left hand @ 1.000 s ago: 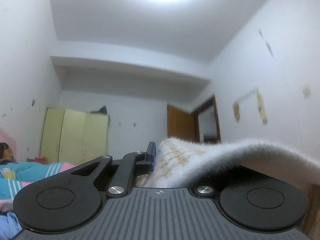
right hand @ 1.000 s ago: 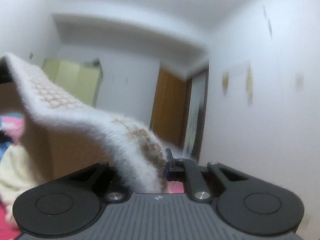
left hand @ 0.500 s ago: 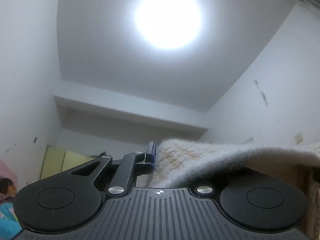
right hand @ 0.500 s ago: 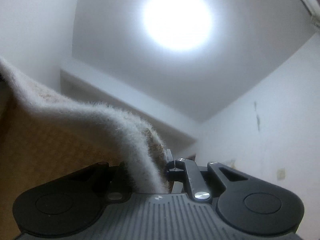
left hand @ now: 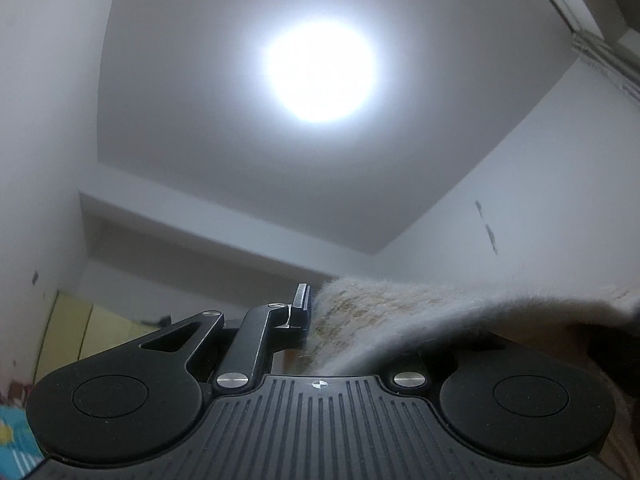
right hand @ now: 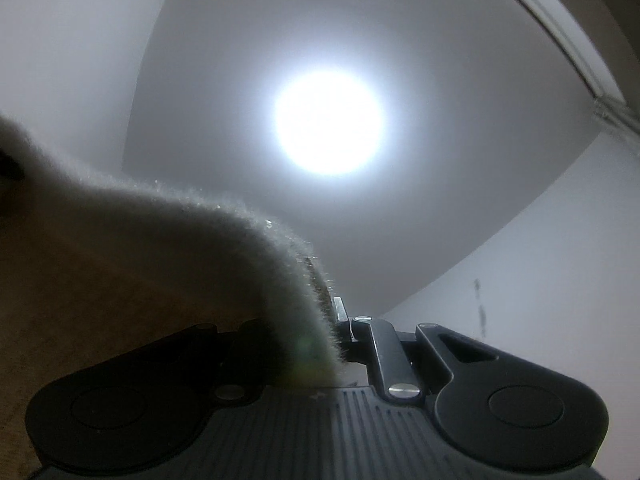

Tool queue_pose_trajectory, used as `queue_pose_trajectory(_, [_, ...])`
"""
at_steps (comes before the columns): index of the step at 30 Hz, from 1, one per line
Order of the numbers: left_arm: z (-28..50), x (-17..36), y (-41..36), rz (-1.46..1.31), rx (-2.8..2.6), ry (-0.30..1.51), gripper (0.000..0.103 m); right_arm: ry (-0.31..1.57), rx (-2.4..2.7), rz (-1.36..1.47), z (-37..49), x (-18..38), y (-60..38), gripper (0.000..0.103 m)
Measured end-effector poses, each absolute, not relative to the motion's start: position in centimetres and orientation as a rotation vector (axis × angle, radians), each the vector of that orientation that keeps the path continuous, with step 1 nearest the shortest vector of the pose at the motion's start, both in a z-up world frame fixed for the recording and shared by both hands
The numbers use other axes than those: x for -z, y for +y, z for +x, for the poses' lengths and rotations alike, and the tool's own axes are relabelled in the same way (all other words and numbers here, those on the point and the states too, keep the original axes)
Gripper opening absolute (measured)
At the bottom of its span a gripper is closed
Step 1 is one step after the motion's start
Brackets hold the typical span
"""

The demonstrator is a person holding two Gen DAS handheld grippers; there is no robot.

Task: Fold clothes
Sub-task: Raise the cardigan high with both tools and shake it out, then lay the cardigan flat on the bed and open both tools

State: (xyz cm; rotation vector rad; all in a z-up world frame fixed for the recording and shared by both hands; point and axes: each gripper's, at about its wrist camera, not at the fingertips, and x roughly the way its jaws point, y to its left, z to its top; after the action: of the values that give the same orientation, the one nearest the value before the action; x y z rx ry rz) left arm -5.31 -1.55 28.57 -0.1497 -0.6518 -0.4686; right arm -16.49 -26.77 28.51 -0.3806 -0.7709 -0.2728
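My left gripper (left hand: 310,316) is shut on the edge of a fuzzy cream and tan knit garment (left hand: 420,312), which stretches off to the right and covers the right finger. My right gripper (right hand: 330,320) is shut on the same garment (right hand: 140,248), which spreads to the left in shadow and hides the left finger. Both grippers point steeply up at the ceiling. The rest of the garment hangs out of view.
A bright round ceiling lamp (left hand: 320,72) fills the upper middle of both views (right hand: 328,124). White walls and a ceiling beam (left hand: 200,216) surround it. Yellow wardrobe doors (left hand: 68,336) and a bit of colourful bedding (left hand: 12,440) show at the lower left.
Both grippers have tilted further up with the garment held between them. The door, wardrobe and bed have dropped out of view, and the ceiling lamp has moved towards the middle.
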Motion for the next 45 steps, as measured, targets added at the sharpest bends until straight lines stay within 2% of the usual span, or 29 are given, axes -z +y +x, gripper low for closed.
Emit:
queue_pose_trajectory(7, [4.2, -23.9, -4.2, -0.143, 0.431, -0.481, 0.016, -0.624, 0.276, -0.446, -7.0, -24.0, -25.6, 0.014])
queue_pose_trajectory(13, [18.8, -19.4, -7.3, -0.155, 0.331, -0.261, 0.017, -0.413, 0.243, -0.515, 8.1, -19.9, -24.4, 0.014])
queue_pose_trajectory(17, [29.0, -15.5, -9.1, -0.105, 0.229, -0.068, 0.020, -0.200, 0.196, -0.525, 20.1, -15.7, -23.5, 0.014])
queue_pose_trajectory(18, [31.6, -14.1, -9.7, -0.060, 0.198, -0.004, 0.022, -0.121, 0.175, -0.521, 23.6, -13.9, -23.5, 0.014])
queue_pose_trajectory(20, [37.1, -10.7, -10.8, 0.083, 0.128, 0.174, 0.033, 0.118, 0.105, -0.516, 30.6, -8.9, -23.2, 0.015])
queue_pose_trajectory(24, [42.0, 0.3, -9.4, 0.205, 0.069, 0.559, 0.035, 0.660, -0.036, -0.509, 41.3, 4.2, -22.3, 0.026])
queue_pose_trajectory(25, [41.9, 1.7, -8.9, 0.184, 0.075, 0.571, 0.037, 0.764, -0.048, -0.524, 42.5, 8.1, -22.0, 0.026])
queue_pose_trajectory(27, [41.6, 4.2, -7.9, 0.148, 0.087, 0.593, 0.042, 0.736, -0.051, -0.623, 40.7, 11.0, -21.5, 0.029])
queue_pose_trajectory(29, [41.3, 4.1, -7.3, 0.170, 0.102, 0.581, 0.050, 0.691, -0.065, -0.736, 38.5, 12.4, -20.9, 0.036])
queue_pose_trajectory(31, [40.7, 3.4, -7.1, 0.187, 0.114, 0.563, 0.051, 0.658, -0.096, -0.859, 36.4, 12.3, -20.3, 0.041])
queue_pose_trajectory(33, [40.1, 2.1, -7.0, 0.196, 0.125, 0.541, 0.057, 0.624, -0.129, -0.925, 34.1, 10.5, -18.8, 0.060])
queue_pose_trajectory(34, [39.5, 1.4, -6.8, 0.188, 0.127, 0.535, 0.060, 0.610, -0.134, -0.915, 33.3, 9.1, -20.1, 0.062])
queue_pose_trajectory(38, [36.4, -1.6, -5.1, 0.124, 0.154, 0.573, 0.067, 0.575, -0.151, -0.783, 30.7, 3.6, -26.1, 0.064])
queue_pose_trajectory(42, [31.4, -3.6, -2.7, 0.090, 0.186, 0.611, 0.067, 0.604, -0.230, -0.469, 22.5, -2.9, -29.2, 0.067])
queue_pose_trajectory(45, [26.3, -5.0, -1.0, 0.078, 0.210, 0.579, 0.067, 0.646, -0.316, -0.324, 18.2, -3.7, -30.5, 0.067])
